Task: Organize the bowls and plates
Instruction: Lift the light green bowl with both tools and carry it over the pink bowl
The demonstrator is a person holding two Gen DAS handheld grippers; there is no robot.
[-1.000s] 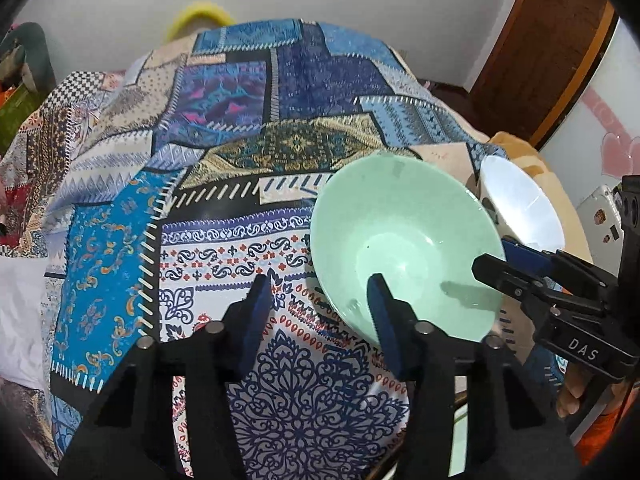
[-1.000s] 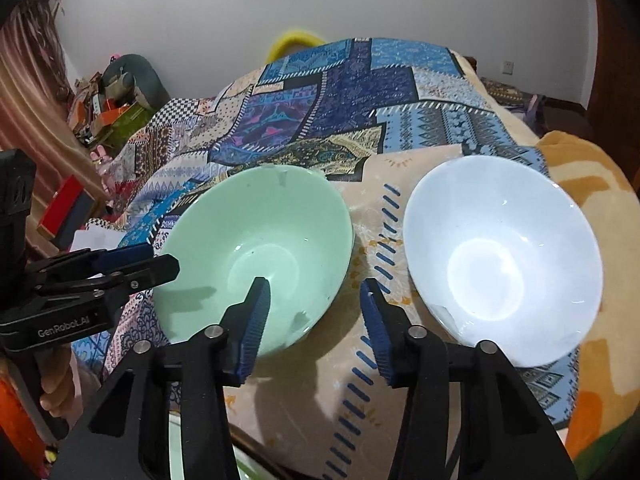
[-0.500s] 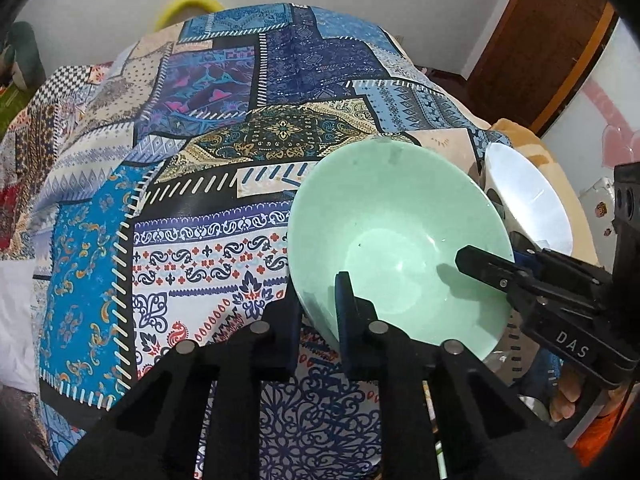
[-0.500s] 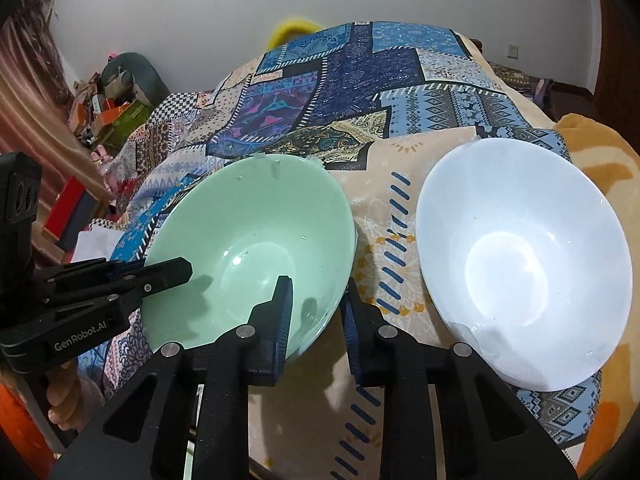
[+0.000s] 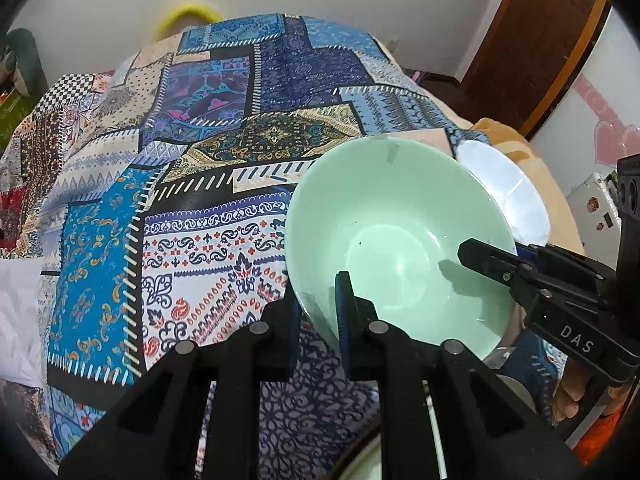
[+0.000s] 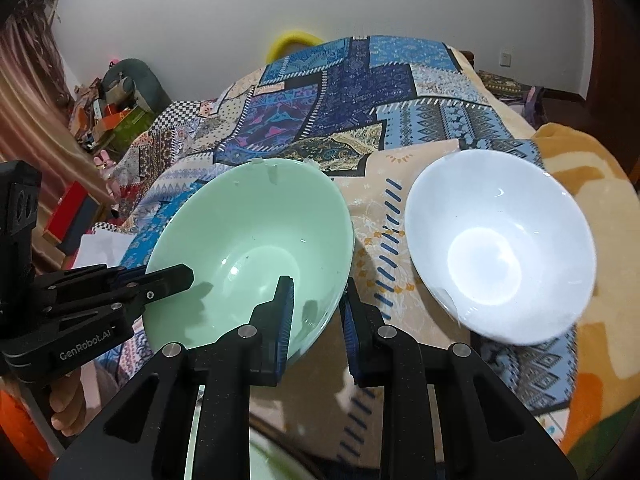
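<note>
A mint green bowl [image 5: 396, 236] sits tilted on the patterned quilt; it also shows in the right wrist view [image 6: 248, 248]. My left gripper [image 5: 318, 300] is shut on its near left rim, one finger inside, one outside. My right gripper [image 6: 316, 304] is shut on its near right rim in the same way. Each gripper shows in the other's view, the right one [image 5: 500, 260] and the left one [image 6: 160, 280]. A white bowl [image 6: 500, 256] rests on the quilt to the right, apart from the green one; its edge shows in the left wrist view [image 5: 508, 196].
The patchwork quilt [image 5: 208, 152] covers the bed. An orange blanket [image 6: 600, 184] lies at the right. Boxes and clutter [image 6: 112, 116] stand on the floor to the left. A wooden door [image 5: 532, 40] is at the far right. A pale green rim [image 5: 360, 460] shows below the grippers.
Both grippers went from open beside the green bowl to shut on its near rim. The bowl now stands more tilted and looks slightly raised.
</note>
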